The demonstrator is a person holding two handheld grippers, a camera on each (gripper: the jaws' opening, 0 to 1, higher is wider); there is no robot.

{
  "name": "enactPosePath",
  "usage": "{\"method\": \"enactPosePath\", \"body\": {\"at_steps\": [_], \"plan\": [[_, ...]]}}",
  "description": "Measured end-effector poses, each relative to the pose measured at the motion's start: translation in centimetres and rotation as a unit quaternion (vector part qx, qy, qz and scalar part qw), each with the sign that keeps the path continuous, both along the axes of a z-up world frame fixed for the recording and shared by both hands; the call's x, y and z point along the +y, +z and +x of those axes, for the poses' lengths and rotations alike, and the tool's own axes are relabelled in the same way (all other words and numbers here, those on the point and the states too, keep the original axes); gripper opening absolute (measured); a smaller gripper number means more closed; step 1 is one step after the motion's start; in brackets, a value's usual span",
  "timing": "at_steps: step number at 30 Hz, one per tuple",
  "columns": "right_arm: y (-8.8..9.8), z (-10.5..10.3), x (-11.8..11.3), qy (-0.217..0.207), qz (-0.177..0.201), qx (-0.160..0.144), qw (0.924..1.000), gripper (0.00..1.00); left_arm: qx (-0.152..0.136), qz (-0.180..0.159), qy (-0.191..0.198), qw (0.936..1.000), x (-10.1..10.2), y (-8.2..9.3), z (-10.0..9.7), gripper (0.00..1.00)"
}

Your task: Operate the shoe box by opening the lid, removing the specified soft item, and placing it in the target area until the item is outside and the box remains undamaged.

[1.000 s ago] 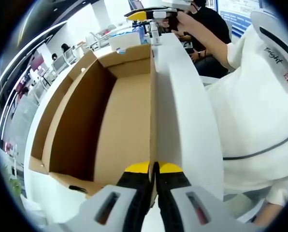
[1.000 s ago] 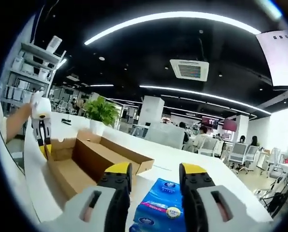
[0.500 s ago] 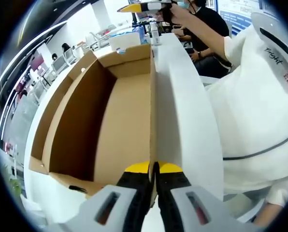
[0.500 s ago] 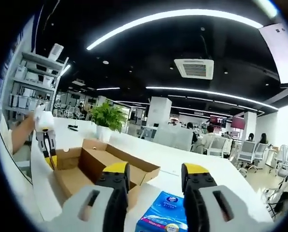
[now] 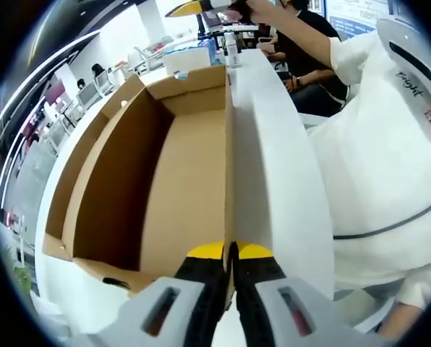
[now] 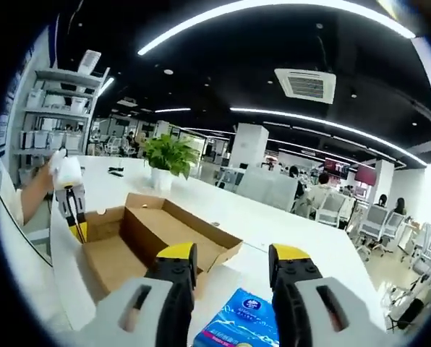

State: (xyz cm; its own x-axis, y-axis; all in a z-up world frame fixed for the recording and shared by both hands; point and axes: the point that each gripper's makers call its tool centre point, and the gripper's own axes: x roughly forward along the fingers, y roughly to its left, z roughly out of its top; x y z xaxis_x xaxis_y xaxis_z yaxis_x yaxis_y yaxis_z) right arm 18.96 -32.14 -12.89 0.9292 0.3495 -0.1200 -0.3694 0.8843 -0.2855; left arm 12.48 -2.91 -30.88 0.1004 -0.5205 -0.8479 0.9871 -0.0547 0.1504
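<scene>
The brown cardboard shoe box lies open on a white table, and its inside looks bare. Its white lid stands up along the right side. My left gripper is shut on the lid's near edge. Seen from the right gripper view, the left gripper pinches the lid at the far end of the box. A blue tissue pack lies on the table outside the box, just under my right gripper, which is open and holds nothing. The right gripper hangs high beyond the box.
A person in a white shirt stands close on the right of the lid. A small bottle stands past the box's far end. A potted plant sits on the long white table, with shelves behind.
The right gripper has lifted away from the tissue pack, rising toward the top edge in the left gripper view. The left gripper and the box have stayed still.
</scene>
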Motion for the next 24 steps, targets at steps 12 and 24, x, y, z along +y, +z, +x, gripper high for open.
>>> {"method": "enactPosePath", "body": {"at_steps": [12, 24], "plan": [[-1.7, 1.4, 3.6, 0.041, 0.029, 0.061, 0.9969, 0.33, 0.003, 0.001, -0.001, 1.0, 0.0, 0.0, 0.2, 0.02], [-2.7, 4.5, 5.3, 0.061, -0.018, 0.122, 0.9905, 0.34, 0.0, -0.001, -0.001, 1.0, 0.0, 0.0, 0.1, 0.03]]}}
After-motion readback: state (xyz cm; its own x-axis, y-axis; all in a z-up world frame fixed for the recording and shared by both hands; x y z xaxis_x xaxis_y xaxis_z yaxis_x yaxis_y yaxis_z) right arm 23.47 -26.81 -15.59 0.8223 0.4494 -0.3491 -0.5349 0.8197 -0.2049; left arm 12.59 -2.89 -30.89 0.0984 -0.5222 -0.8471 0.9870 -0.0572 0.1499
